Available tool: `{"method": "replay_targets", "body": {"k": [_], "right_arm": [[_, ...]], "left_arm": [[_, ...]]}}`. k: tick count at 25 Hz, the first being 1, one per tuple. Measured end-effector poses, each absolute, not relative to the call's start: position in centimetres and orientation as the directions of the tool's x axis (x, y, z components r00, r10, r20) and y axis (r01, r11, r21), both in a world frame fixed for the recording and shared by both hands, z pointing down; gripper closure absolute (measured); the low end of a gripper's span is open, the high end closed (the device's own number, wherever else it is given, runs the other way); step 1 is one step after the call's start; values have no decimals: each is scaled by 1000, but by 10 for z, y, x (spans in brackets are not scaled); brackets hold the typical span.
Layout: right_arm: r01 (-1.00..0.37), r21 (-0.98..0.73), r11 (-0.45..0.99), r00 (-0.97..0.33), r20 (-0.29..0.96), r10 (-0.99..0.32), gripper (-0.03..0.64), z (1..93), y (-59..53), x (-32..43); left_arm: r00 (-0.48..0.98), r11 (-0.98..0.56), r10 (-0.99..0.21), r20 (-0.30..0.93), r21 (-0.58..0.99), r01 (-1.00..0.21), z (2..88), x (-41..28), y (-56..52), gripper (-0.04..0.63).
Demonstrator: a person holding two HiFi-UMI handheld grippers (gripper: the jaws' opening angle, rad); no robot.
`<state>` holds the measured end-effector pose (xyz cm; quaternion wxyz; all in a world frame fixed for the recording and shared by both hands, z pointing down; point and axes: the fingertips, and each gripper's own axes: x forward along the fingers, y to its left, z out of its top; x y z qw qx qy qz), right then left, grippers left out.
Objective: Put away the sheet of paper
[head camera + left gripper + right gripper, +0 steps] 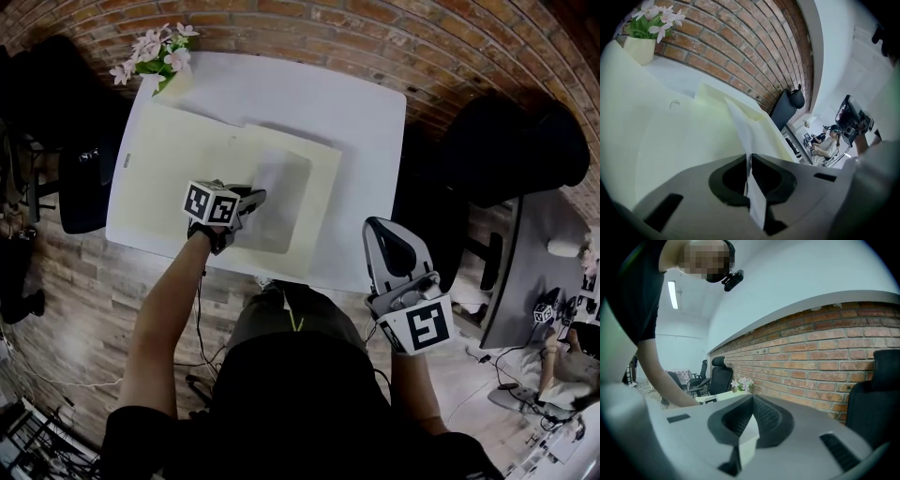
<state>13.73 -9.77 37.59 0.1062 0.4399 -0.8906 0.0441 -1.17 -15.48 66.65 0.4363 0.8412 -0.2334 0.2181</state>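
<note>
A white sheet of paper [284,202] lies over the right half of an open pale yellow folder [169,169] on the white table [309,94]. My left gripper [253,200] is over the folder's near middle, shut on the sheet's left edge. In the left gripper view the paper [739,126] rises on edge out of the closed jaws of the left gripper [749,161], with the folder [670,136] spread beneath. My right gripper [380,227] hangs off the table's front right edge, shut and holding nothing. In its own view the right gripper [751,399] points along the brick wall.
A pot of pink flowers [159,56] stands at the table's far left corner, also seen as the flower pot [640,47]. Black office chairs stand to the left [80,178] and right [506,150] of the table. A grey desk [534,272] is at the right.
</note>
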Motion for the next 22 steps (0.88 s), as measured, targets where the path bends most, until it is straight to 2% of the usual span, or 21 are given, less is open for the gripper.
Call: {"method": "replay_targets", "body": {"k": [4,6,9,15,22], "right_arm": [[-792,18,611,-592,223,-775,603,375,-100,140],[-790,20,613,-595,217,-774,603,375,-101,140],[-787,21,617,-600,211,-772,603,375,-102,141],[-777,9,630,-615,205,-762,603,373,-103,136],[-765,24,643,-630,176,-756,603,368,-105,135]], "left_arm": [[776,-518,-203,597,607,-603,669,-15,-156,549],[754,-522,-210,622,581,-625,671,-18,-157,412],[721,-530,-234,652,536,-657,671,-24,-159,357],[668,-527,-284,688,470,-708,667,-40,-165,313],[648,-526,-312,695,441,-727,657,-50,-165,311]]}}
